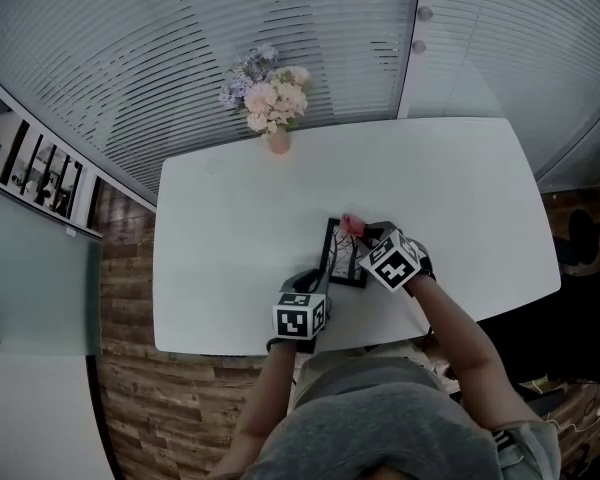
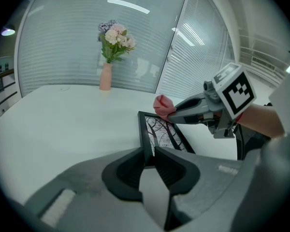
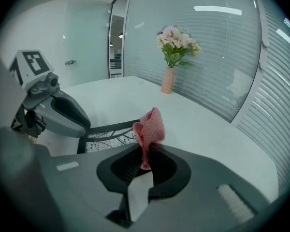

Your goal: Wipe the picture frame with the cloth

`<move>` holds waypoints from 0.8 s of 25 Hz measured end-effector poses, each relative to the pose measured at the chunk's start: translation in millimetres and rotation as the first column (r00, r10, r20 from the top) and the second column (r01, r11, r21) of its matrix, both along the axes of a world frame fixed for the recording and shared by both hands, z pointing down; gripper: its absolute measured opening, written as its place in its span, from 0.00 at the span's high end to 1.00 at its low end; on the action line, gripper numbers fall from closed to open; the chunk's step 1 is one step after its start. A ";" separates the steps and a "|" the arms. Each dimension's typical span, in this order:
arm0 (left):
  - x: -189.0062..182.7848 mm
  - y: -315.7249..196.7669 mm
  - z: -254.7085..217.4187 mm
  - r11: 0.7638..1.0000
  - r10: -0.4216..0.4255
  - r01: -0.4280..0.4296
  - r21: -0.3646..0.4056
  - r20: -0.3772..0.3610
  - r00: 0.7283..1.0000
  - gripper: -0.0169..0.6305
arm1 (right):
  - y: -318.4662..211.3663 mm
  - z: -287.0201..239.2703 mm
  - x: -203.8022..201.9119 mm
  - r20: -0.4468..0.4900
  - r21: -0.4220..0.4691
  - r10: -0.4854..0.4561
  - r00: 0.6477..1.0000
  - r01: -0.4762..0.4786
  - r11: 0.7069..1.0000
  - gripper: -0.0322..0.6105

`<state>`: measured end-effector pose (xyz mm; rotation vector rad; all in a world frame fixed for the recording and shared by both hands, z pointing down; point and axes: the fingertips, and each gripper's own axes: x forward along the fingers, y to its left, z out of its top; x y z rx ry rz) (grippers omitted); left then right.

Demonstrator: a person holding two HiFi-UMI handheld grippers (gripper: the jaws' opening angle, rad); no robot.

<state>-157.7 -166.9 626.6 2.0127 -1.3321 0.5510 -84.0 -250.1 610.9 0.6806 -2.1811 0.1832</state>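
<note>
I counted one black rectangular picture frame [image 1: 343, 258] with a bare-branch print, lying on the white counter [image 1: 230, 228] near its front edge. My left tongs [image 2: 150, 153] were pinched on the frame's near edge. My right tongs [image 3: 145, 161] were pressed together on one small pink woven cloth [image 3: 150, 127], and its bunched end sat at the frame's far edge. The two tongs were on opposite ends of the frame. At the far side of the counter, well apart from them, stood one slim pink vase [image 1: 278, 140] of pale flowers [image 1: 270, 93].
</note>
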 end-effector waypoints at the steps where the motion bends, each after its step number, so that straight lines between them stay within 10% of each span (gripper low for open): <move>1: 0.1 -0.2 0.0 1.000 0.000 0.000 0.000 0.000 1.000 0.86 | -1.2 1.9 1.4 -0.006 -0.001 0.002 1.000 -0.002 1.000 0.89; 20: 0.8 -0.1 -0.2 1.000 -0.011 0.011 0.003 0.003 1.000 0.86 | 10.0 12.3 -2.7 -0.026 -0.037 -0.041 0.999 0.040 0.999 0.89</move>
